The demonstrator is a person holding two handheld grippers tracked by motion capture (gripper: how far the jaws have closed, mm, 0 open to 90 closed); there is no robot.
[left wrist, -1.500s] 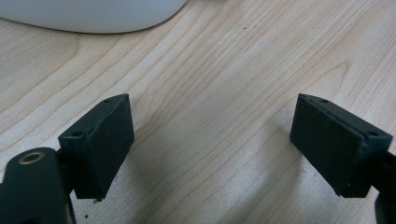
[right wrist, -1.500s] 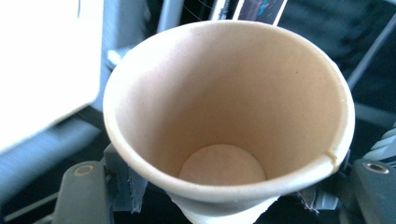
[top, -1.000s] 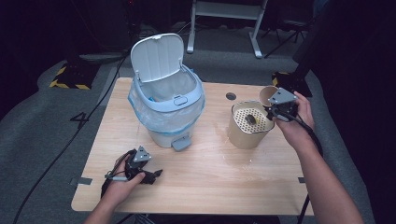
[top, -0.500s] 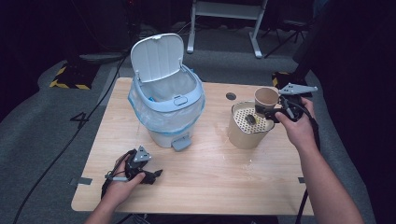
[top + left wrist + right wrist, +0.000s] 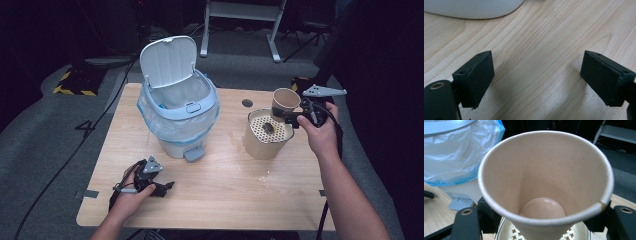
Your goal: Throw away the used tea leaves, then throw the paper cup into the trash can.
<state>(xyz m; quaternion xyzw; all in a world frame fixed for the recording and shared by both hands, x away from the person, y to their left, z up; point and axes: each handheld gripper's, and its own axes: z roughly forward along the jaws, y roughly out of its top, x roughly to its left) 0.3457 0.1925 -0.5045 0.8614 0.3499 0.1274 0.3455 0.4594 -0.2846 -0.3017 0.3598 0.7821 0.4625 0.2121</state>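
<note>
above the right half of the desk (image 5: 220, 200), the paper cup (image 5: 286, 100) is hanging upright in the right gripper (image 5: 295, 116), its fingers clamping on the cup's lower wall from both sides. in the right gripper view the cup (image 5: 544, 177) is showing its open mouth and a wet, empty bottom. just beneath it a beige canister with a perforated strainer top (image 5: 267, 135) is standing on the desk, a small dark lump lying on the strainer – the cup is sitting over the canister's far right edge. well to the left, a white pedal bin (image 5: 177, 107) with a blue liner is standing with its lid raised. near the desk's front left corner the left gripper (image 5: 162, 187) is resting on the wood – its fingers (image 5: 477, 75) are standing wide apart, holding nothing.
</note>
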